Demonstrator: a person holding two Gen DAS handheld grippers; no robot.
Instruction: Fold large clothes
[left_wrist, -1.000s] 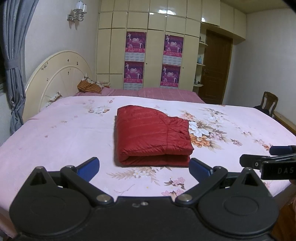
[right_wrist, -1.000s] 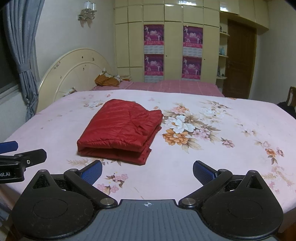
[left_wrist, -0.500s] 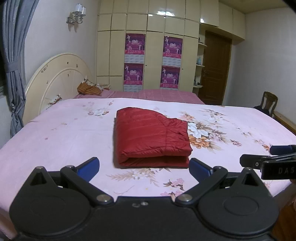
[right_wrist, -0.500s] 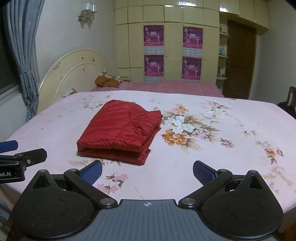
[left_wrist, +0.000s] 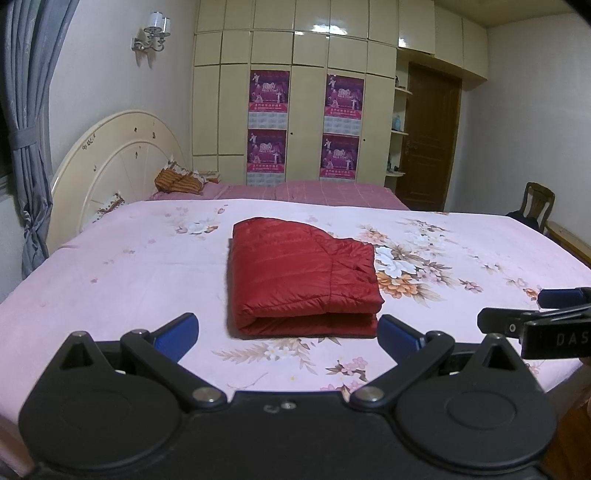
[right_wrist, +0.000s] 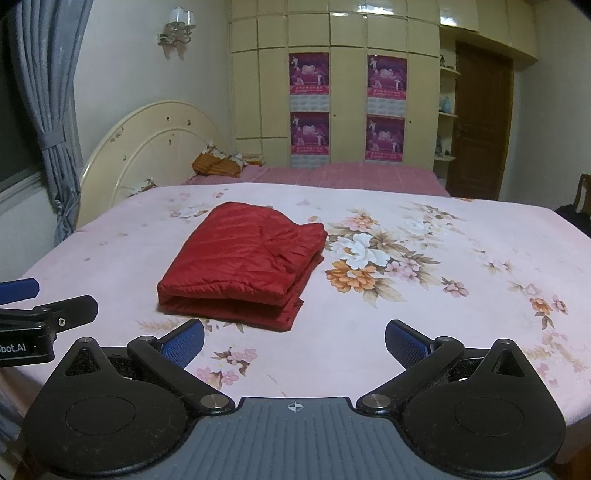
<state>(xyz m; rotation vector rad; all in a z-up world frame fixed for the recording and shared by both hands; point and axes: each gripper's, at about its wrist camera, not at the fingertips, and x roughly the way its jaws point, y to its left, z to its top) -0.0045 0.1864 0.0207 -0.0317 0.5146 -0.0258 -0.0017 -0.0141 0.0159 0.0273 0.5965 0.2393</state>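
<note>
Red quilted jacket (left_wrist: 303, 277) lies folded into a compact rectangle on the bed (left_wrist: 110, 273), roughly mid-mattress, just left of the big flower print (left_wrist: 402, 266) on the pink sheet. Folded edge faces the cameras, layers stacked, open slit visible between them along the near side. Surface shows horizontal quilting lines, slight sheen. In the right wrist view the jacket (right_wrist: 243, 266) sits left of centre, right edge ragged with several layers showing.

Left gripper (left_wrist: 288, 332) is held low at the near bed edge, level, pointing straight at the jacket's folded edge; blue pads spread wide, nothing between them, not touching the fabric. Right gripper (right_wrist: 294, 341) is also low at the near edge, pointing across the sheet to the right of the jacket, fingers wide apart, holding nothing, clear of the jacket. Each shows in the other's view: right gripper (left_wrist: 535, 317) at the right border of the left view, left gripper (right_wrist: 40, 314) at the left border of the right view, side by side.

No containers seen. Behind: cream rounded headboard (left_wrist: 114, 162), orange patterned pillow (left_wrist: 179, 181), cream wardrobe (left_wrist: 295, 92) with four purple posters (left_wrist: 267, 92), brown door (left_wrist: 430, 136), wooden chair (left_wrist: 537, 201) at right, grey curtain (left_wrist: 26, 129) at left, wall lamp (left_wrist: 153, 31).
</note>
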